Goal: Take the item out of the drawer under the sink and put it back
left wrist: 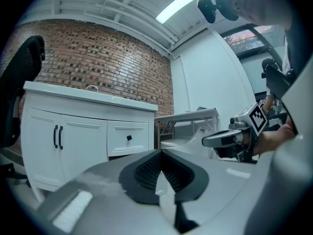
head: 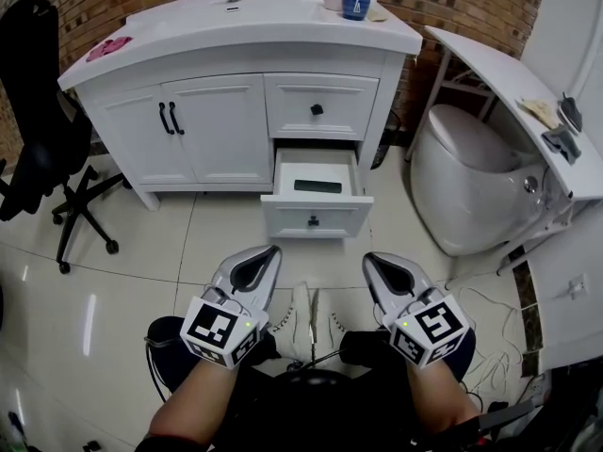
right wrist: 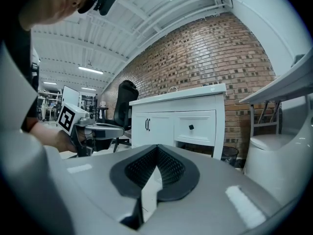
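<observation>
Under the sink [head: 273, 12]: drawer [head: 316, 217] stands open for reach, dark item [head: 317, 186] inside | my left tool [head: 271, 252], right tool [head: 371, 259] clenched, empty.

The drawer [head: 316, 217], white with a small black knob, stands pulled open below the sink counter [head: 273, 17], at its 6 o'clock. Inside, the item [head: 317, 186], a flat dark rectangle, lies level and crosswise on the pale floor, slightly toward 6 o'clock.

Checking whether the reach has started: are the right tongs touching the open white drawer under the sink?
Apart. The head view shows bare floor tile between the front of the open white drawer and the shut right tongs.
</observation>
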The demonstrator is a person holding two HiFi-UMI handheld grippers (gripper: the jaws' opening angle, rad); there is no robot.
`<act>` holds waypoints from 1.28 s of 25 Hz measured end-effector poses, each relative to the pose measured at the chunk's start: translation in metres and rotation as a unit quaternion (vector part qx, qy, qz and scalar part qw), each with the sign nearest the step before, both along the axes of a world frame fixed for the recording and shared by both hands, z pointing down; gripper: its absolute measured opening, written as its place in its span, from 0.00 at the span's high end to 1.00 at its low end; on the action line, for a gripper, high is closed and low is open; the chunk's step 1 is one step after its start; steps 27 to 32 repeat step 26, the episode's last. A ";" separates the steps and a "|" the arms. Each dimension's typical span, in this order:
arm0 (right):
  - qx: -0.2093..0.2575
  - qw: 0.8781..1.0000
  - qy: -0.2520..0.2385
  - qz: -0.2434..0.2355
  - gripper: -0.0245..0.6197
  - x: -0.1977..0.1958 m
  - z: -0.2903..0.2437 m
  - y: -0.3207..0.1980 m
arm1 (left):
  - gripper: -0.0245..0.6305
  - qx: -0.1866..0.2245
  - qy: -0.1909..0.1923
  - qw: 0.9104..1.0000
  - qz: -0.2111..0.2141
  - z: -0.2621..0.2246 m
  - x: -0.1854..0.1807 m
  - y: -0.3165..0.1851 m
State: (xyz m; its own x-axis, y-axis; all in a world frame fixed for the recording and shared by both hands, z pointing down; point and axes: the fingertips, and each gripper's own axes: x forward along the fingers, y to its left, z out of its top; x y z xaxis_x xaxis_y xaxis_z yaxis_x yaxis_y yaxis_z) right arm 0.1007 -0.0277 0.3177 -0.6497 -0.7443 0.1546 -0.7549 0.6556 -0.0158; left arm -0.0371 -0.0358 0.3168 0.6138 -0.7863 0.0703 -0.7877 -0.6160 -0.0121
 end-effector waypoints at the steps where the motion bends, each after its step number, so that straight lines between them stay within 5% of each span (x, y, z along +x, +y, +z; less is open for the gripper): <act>1: 0.000 1.000 0.000 -0.001 0.95 0.000 0.000 0.001 | 0.96 0.000 0.000 1.000 -0.001 -0.001 0.000 0.000; 32: -0.004 1.000 -0.001 -0.002 0.95 -0.002 0.004 0.006 | 0.95 0.004 -0.005 1.000 -0.001 0.001 0.003 0.000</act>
